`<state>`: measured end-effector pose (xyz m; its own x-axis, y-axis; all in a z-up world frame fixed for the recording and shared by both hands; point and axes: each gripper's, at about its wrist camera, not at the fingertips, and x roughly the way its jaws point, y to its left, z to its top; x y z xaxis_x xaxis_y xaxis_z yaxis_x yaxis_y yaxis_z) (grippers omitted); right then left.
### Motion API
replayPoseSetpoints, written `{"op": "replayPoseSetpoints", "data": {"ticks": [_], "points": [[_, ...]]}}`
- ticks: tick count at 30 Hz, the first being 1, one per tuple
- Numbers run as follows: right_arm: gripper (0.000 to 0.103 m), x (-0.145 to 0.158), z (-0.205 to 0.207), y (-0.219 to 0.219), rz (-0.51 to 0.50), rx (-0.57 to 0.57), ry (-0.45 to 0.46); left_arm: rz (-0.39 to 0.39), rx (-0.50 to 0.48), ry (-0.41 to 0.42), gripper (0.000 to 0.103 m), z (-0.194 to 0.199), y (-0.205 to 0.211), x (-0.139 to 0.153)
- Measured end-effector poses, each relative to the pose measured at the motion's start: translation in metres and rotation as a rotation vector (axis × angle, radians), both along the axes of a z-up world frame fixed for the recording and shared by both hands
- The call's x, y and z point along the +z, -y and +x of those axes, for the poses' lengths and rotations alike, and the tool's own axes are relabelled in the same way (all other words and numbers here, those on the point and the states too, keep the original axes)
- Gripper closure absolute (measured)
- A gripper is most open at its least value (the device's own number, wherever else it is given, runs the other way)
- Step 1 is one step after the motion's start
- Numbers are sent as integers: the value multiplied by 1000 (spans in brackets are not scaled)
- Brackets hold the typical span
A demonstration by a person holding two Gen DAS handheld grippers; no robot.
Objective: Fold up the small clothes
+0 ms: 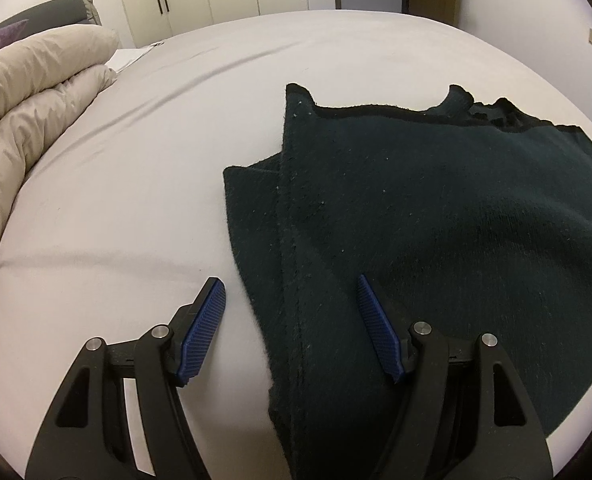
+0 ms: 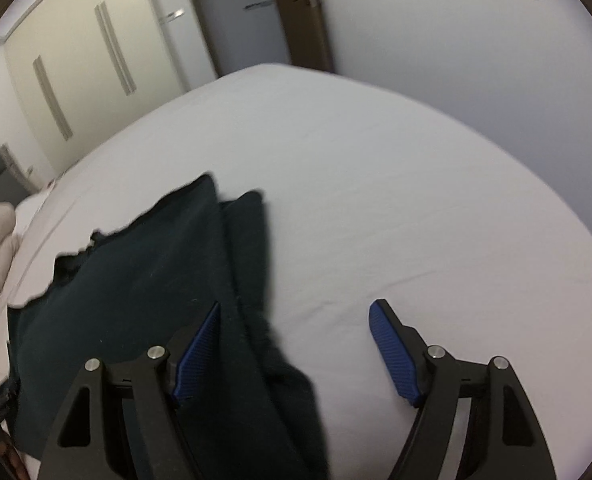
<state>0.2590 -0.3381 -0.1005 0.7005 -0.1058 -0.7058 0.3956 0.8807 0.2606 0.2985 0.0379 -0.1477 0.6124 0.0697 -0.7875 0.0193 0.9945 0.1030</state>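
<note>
- Rolled beige duvet at ten o'clock on the white bed sheet.
- Dark green knit garment under both spread, empty tools: left gripper, right gripper.

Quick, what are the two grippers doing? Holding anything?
Left gripper: open, holding nothing, straddling the edge of the dark sweater.
Right gripper: open, holding nothing, over the sweater's other edge.

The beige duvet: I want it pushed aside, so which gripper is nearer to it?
Left. The left gripper is at the dark garment's edge facing the beige duvet; the right gripper is at the garment's far edge.
</note>
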Motion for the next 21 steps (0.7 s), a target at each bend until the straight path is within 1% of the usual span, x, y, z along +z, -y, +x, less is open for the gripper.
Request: {"op": "replayPoseSetpoints", "data": {"ticks": [3,4,5,6,8,9,10,11,12,13,14,15,16,17,18,19,21], "points": [[28,12,-17,4,-7,-46,25,-1,9,-1,35,-4,-2,1],[29,19,-25,1,11,-33,59,-7,14,0,35,-6,-3,1],[30,27,-30,-5,36,6,98,-11,17,0,35,-8,-4,1],[35,33,-34,-11,51,51,126,-12,20,1,35,-8,-4,1],[40,43,-38,-33,75,181,188,-2,25,4,35,-9,-4,2],[46,44,-38,-42,116,250,216,3,29,4,35,-9,-3,2],[50,42,-35,-53,191,348,235,4,31,4,35,-9,-2,2],[58,39,-32,-60,228,399,238,5,33,5,35,-9,-2,2],[60,34,-28,-69,261,458,234,7,34,6,35,-10,-2,2],[60,26,-21,-77,300,517,209,9,34,6,34,-9,0,2],[62,14,-14,-83,339,558,158,13,34,7,34,-9,0,2],[64,0,-8,-87,349,560,91,16,34,8,34,-9,1,3],[70,-8,-5,-89,345,552,54,17,35,8,34,-9,1,2],[84,-15,-5,-86,339,540,39,14,35,8,34,-9,1,2],[87,-17,-8,-78,354,519,57,12,35,9,34,-10,2,3],[87,-17,-11,-66,390,486,68,12,35,9,34,-9,2,2],[88,-17,-17,-48,390,410,88,11,35,11,34,-10,2,3]]}}
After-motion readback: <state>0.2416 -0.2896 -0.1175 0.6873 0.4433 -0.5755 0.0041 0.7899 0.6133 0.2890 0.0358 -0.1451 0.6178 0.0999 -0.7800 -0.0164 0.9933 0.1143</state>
